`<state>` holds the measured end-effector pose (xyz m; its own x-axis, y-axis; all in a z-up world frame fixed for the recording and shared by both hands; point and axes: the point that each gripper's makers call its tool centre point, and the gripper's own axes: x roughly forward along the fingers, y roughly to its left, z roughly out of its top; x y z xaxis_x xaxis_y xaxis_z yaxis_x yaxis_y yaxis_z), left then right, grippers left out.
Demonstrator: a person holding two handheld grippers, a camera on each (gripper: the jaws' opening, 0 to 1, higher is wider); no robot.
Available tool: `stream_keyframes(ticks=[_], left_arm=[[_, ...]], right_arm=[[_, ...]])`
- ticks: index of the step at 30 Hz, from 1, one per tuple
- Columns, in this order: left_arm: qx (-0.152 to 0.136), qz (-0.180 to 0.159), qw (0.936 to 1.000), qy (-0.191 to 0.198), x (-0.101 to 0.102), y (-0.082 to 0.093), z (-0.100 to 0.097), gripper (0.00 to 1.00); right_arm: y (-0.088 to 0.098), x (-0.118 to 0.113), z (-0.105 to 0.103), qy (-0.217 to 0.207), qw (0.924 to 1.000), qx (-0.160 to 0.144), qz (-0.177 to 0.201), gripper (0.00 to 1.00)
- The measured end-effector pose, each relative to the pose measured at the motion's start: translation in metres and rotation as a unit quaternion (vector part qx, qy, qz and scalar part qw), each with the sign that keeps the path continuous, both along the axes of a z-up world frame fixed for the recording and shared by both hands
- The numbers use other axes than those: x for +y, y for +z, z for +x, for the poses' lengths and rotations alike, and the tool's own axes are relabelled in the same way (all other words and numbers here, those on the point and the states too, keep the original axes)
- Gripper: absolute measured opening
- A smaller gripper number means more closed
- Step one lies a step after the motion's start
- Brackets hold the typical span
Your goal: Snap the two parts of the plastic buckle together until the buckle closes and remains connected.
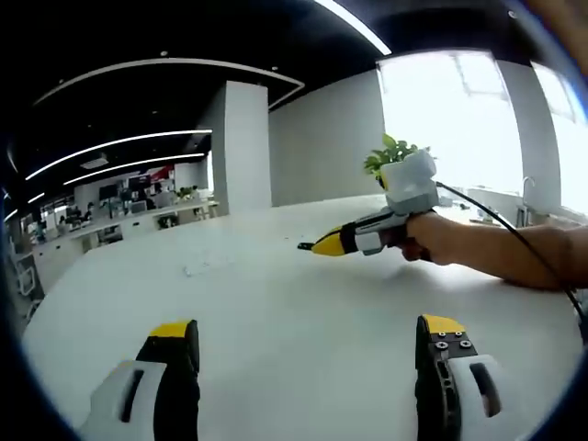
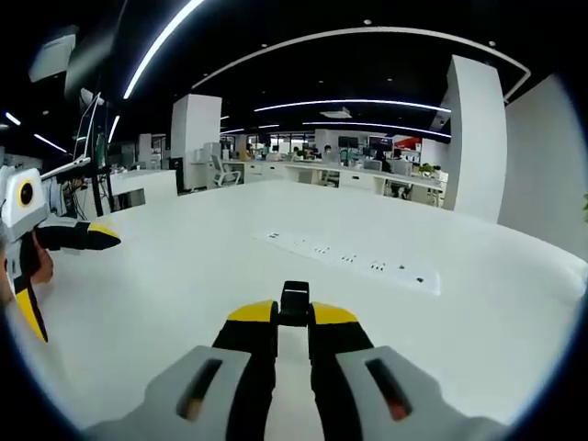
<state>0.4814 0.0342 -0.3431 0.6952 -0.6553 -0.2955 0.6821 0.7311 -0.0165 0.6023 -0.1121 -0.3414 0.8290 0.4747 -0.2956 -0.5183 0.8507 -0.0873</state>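
In the right gripper view my right gripper [image 2: 294,319] is shut on a small black buckle part [image 2: 295,301], which sticks out forward between the yellow tips above the white table [image 2: 184,294]. The left gripper view shows the same gripper [image 1: 317,245] coming in from the right, held by a hand [image 1: 441,241], with the black part [image 1: 305,246] at its tip. My left gripper [image 1: 308,329] stands open, its jaws wide apart over bare table [image 1: 294,303] with nothing between them. It also appears at the left edge of the right gripper view [image 2: 64,253], held by a hand.
A recessed row of sockets [image 2: 349,259] runs across the table beyond the right gripper. A potted plant [image 1: 390,152] stands at the table's far side by the window. A cable [image 1: 514,234] trails along the person's arm. Office desks and pillars lie beyond.
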Motion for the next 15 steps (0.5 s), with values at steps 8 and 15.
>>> stream_keyframes(ticks=[8,15], left_arm=[[-0.001,0.003,1.0000,0.000,-0.001,0.000,-0.003,1.00],[0.006,-0.022,0.9997,0.003,0.000,0.005,-0.002,1.00]], right_arm=[[-0.001,0.002,0.012,0.001,1.0000,0.002,0.002,0.11],[-0.004,0.009,0.026,0.003,1.0000,0.005,-0.001,0.11]])
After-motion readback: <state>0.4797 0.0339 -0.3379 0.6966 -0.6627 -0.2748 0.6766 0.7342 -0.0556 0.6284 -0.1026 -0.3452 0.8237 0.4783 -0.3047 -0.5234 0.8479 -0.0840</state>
